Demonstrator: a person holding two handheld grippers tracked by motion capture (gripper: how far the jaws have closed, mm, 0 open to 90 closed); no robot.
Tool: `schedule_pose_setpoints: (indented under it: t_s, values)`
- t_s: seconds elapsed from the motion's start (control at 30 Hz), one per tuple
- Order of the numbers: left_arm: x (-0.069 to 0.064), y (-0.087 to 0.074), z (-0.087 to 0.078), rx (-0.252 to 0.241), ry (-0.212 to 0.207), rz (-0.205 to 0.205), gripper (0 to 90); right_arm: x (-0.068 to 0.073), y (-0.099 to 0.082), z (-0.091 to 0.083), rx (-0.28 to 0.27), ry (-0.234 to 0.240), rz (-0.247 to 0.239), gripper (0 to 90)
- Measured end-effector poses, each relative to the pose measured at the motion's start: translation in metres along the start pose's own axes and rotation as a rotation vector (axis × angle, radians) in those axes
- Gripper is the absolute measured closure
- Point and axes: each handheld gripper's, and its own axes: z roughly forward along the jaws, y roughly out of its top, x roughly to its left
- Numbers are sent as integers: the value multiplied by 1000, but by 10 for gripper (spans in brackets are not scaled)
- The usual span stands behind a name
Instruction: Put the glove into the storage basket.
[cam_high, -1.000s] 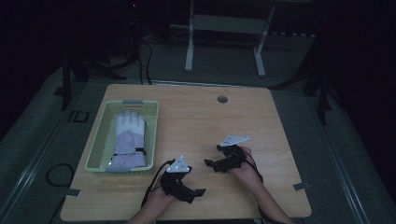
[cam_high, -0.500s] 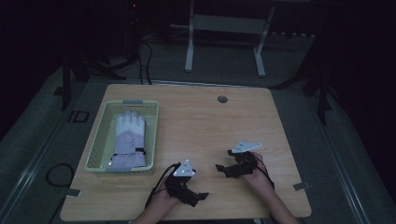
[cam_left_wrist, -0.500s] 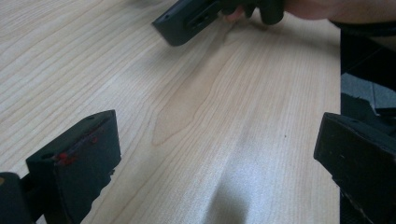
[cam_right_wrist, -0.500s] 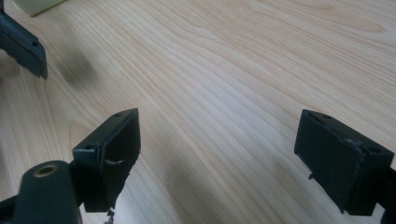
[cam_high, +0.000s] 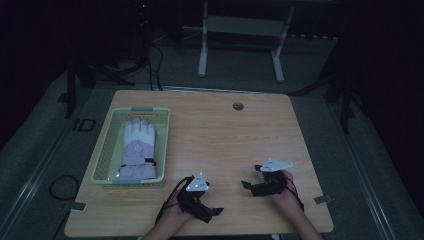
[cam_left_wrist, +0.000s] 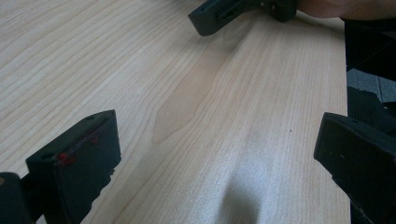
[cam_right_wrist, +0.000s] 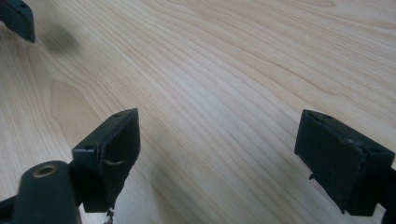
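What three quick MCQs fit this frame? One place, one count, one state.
1. Where does the glove lie?
A. in the basket at the table's left
B. on the bare table at the middle
C. between the right gripper's jaws

2. How many gloves show in the basket?
A. three
B. one
C. none

3. How do the jaws of the left gripper and the right gripper stand?
A. both shut on the glove
B. left shut, right open
C. both open, nothing between them

Key: 1 A, the high view shows it inside the green basket. 2 B, a single pale glove lies there. 3 C, each gripper view shows jaws wide apart over bare wood.
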Motion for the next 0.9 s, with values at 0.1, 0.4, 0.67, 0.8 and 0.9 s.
schedule_pose_setpoints:
  t_s: [0.1,0.4,0.67,0.8,0.9]
  values:
    - [0,-1,-2,-30,-10,2,8,-1,-3,-6,-30,-5,9,142]
    - [-1,-5,-2,-38,11,26,8,-7,-8,-13,-82,-17,46,141]
    - [-1,-6,-3,-56,49,16,8,-11,-8,-14,-93,-42,86,141]
    - [1,-6,-4,-59,72,-3,8,-13,-8,-13,-88,-44,105,140]
    - [2,-6,-4,-61,66,-15,8,-13,-8,-13,-83,-45,106,140]
